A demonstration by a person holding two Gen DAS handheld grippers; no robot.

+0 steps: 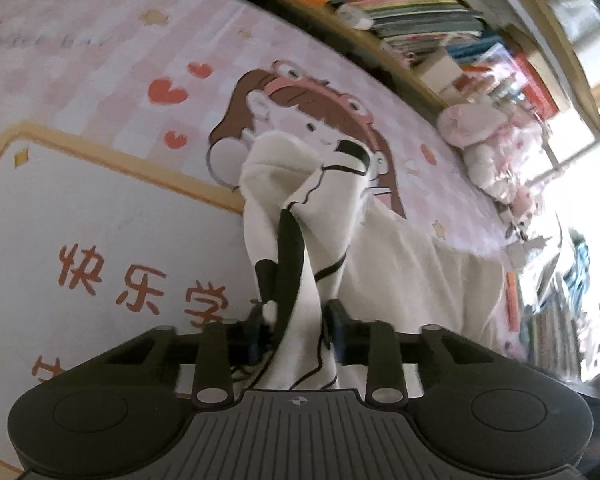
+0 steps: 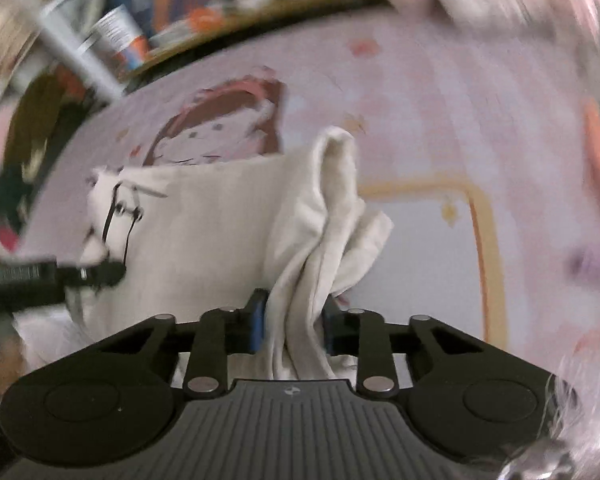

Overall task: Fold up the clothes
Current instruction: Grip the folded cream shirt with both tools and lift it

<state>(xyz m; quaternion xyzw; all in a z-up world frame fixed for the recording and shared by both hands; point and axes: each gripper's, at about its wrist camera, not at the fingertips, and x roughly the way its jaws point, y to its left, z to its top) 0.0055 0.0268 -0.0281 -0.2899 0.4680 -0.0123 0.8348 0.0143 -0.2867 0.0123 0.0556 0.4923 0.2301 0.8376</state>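
A white garment (image 1: 400, 264) with black line print hangs gathered between two hand-held tools above a pink cartoon-printed mat (image 1: 100, 92) that covers the counter. In the left wrist view, the left tool (image 1: 298, 326) pinches a bunched, twisted fold of the cloth between its blue-padded fingers (image 1: 340, 330), a black part of the print running up through the pinched strip; the rest of the garment spreads away to the right over the mat, across the lower part of a printed cartoon girl (image 1: 300, 120) with brown hair. Red hearts (image 1: 168, 92) and orange Chinese characters (image 1: 140, 284) mark the mat to the left of the cloth. Behind the counter's far edge runs a wooden shelf (image 1: 380, 44) stacked with books (image 1: 412, 8), and a pink plush toy (image 1: 484, 140) sits at the mat's right end. In the right wrist view, which is blurred, the right tool (image 2: 294, 326) grips another bunched wad of the same white fabric (image 2: 220, 216) between its fingers (image 2: 256, 322), a peak of cloth standing up just beyond them. The fabric stretches leftward in a broad sheet to the left tool (image 2: 104, 274), seen from the side at the frame's left edge clamped on the cloth near its black print.
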